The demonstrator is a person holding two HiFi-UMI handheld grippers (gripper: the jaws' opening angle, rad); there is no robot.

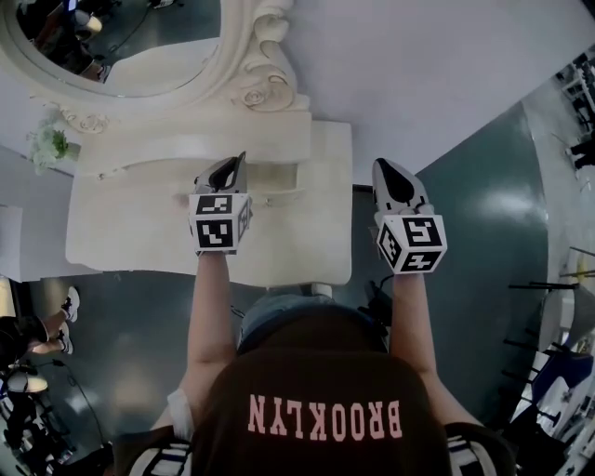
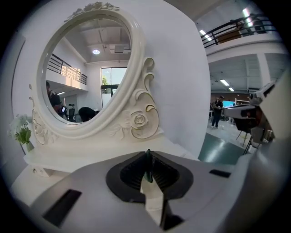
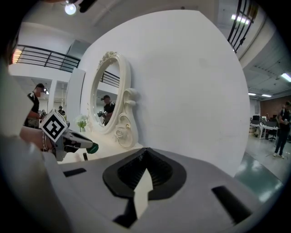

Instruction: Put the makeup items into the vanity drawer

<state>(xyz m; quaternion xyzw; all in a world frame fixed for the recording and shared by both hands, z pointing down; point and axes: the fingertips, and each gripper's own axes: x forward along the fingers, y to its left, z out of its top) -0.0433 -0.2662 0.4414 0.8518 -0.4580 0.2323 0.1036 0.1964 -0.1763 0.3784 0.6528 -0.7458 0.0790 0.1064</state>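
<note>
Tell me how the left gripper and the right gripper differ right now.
The left gripper is shut on a thin dark green item; the right gripper is shut on nothing. The left gripper hangs over the vanity top, the right gripper over the floor beside it. Both point toward the wall.

- Bright, even indoor light; lamp (image 3: 69, 7) blows out at the upper left of the right gripper view.
- Soft glare on the floor (image 1: 493, 212), head view right.
- Gripper views bend hard, corners black.
</note>
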